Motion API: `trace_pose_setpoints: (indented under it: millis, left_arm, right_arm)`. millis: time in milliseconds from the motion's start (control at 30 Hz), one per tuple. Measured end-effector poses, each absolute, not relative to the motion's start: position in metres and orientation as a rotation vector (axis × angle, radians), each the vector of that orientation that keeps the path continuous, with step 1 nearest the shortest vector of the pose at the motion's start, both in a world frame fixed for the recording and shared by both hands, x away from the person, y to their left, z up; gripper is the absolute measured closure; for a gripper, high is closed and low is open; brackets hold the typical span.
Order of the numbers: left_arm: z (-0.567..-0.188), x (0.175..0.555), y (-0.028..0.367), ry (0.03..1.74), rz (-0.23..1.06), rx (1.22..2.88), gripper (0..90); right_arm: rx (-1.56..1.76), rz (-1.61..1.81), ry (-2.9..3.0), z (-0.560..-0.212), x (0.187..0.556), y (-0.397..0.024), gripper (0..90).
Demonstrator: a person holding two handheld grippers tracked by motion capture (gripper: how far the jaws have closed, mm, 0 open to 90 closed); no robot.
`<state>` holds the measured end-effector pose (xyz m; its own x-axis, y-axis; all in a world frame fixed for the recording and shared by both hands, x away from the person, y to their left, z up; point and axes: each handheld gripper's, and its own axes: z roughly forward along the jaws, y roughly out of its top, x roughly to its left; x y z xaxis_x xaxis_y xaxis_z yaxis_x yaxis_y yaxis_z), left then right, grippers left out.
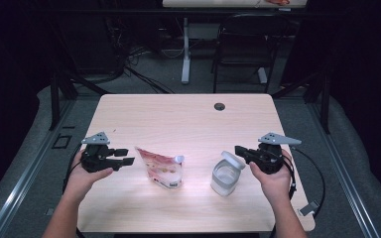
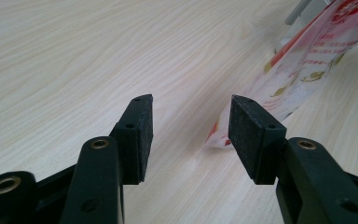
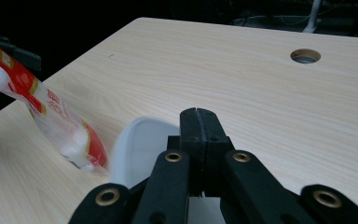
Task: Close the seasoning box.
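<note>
A red and white spouted pouch (image 1: 162,169) stands leaning on the table (image 1: 178,119), left of the middle; in the left gripper view the pouch (image 2: 307,60) is ahead and to the right of the jaws. My left gripper (image 1: 125,156) (image 2: 191,105) is held open just left of it, with nothing between its pads. A clear container (image 1: 224,178) with a raised white flip lid (image 1: 233,159) (image 3: 137,149) stands right of the middle. My right gripper (image 1: 238,149) (image 3: 199,114) is shut and empty, right beside the lid. The right gripper view also catches the pouch (image 3: 60,121) on the left.
A round cable hole (image 1: 220,106) (image 3: 305,56) sits in the far part of the table. Beyond the table stand a black chair (image 1: 243,44) and a white desk leg (image 1: 185,49). A small grey object (image 1: 308,208) lies at the table's near right corner.
</note>
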<state>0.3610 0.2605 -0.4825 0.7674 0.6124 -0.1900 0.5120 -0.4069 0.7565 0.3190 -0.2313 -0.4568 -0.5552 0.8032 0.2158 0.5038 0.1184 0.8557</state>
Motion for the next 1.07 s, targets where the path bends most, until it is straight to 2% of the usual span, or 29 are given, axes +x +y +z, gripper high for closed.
trace_pose_setpoints:
  millis: [467,833,1000,1067]
  left_arm:
    - [-0.485,0.362,0.265,0.871,0.168,2.065,50.5]
    - [-0.488,0.363,0.269,0.915,0.190,2.052,50.4]
    - [-0.489,0.365,0.270,0.923,0.218,2.060,50.4]
    - [-0.489,0.365,0.270,0.929,0.224,2.057,50.3]
  right_arm:
    - [1.309,1.369,2.028,-0.473,0.301,-0.247,90.0]
    - [1.411,1.277,1.943,-0.505,0.290,-0.272,90.0]
    - [1.454,1.204,1.933,-0.516,0.292,-0.279,85.1]
    - [1.467,1.194,1.921,-0.520,0.292,-0.280,78.5]
